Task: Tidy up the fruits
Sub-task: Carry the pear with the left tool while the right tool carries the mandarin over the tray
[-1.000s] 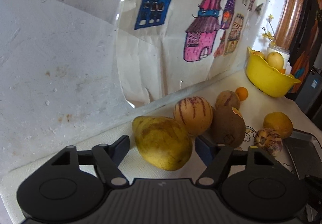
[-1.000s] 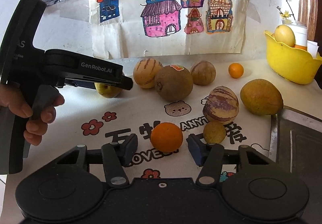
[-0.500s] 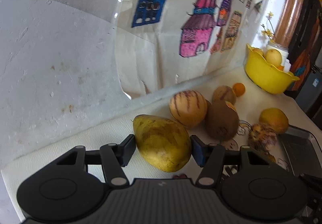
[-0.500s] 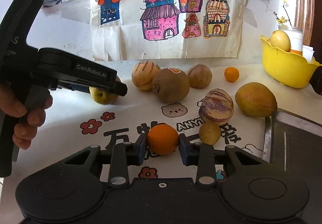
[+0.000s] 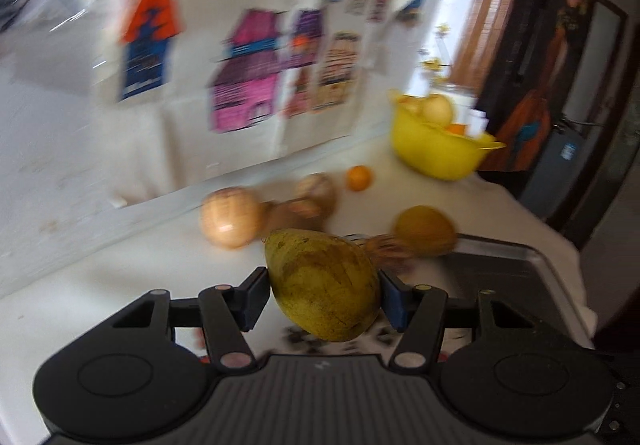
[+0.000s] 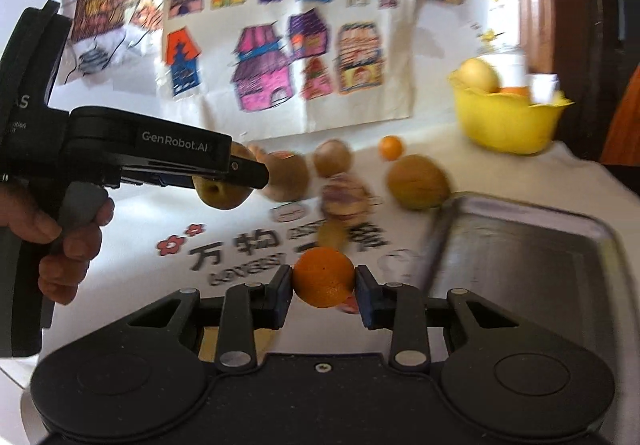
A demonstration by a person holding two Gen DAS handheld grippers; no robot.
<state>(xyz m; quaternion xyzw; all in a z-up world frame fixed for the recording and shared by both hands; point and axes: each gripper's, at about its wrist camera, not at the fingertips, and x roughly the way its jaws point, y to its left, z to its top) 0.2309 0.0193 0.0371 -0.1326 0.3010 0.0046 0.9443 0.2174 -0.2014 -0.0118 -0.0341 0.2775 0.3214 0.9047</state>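
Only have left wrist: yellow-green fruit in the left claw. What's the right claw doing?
Observer: The right claw has just closed its jaws on an orange.
Operator: Anything near it?
Observer: A small yellow fruit, blurred, lies on the cloth just beyond the orange.
Operator: How's my grip from the side?
Observer: The left claw has just closed too. The yellow-green fruit bulges below its fingers, dimpled end toward the right camera. A hand grips the handle.
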